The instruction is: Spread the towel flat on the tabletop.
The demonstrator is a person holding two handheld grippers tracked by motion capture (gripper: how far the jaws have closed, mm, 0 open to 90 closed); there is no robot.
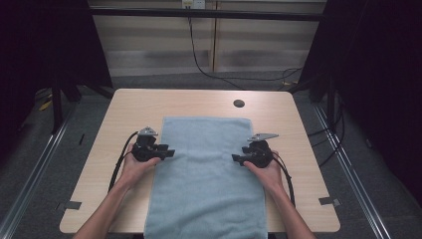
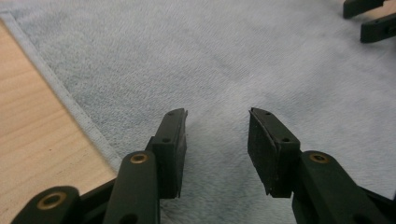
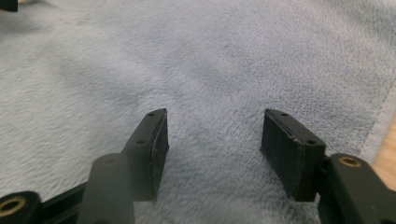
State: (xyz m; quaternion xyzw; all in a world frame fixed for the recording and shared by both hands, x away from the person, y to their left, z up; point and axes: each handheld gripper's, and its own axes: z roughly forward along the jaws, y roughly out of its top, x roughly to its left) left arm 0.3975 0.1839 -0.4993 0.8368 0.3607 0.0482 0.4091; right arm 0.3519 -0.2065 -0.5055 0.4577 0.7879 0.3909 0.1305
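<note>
Across the middle of the high view the pale blue towel (image 1: 206, 174) lay flat on the bench (image 1: 124, 107), its long axis running from the upper centre of the frame down to the bottom edge, where its near end hung past the bench's front. The left gripper (image 1: 170, 153) sat at the towel's left long edge, about halfway along, and the right gripper (image 1: 235, 158) at the right long edge almost level with it, so the two pointed inward at each other across the cloth's short width. In the left gripper view the jaws stood partly apart with nothing between them, only plush cloth beneath, and the hemmed border (image 2: 70, 100) ran diagonally at the left of the frame with bare wood beyond it; the right gripper's black tips showed in the upper right corner. In the right gripper view the jaws stood wider, likewise empty, over the towel (image 3: 201, 60), whose edge showed at the right of the frame. Neither gripper pinched any fabric. Each hand was nearest its own long edge, so a fold or a lift would probably begin from the sides, across the short axis, rather than from the far end at the top of the frame.
</note>
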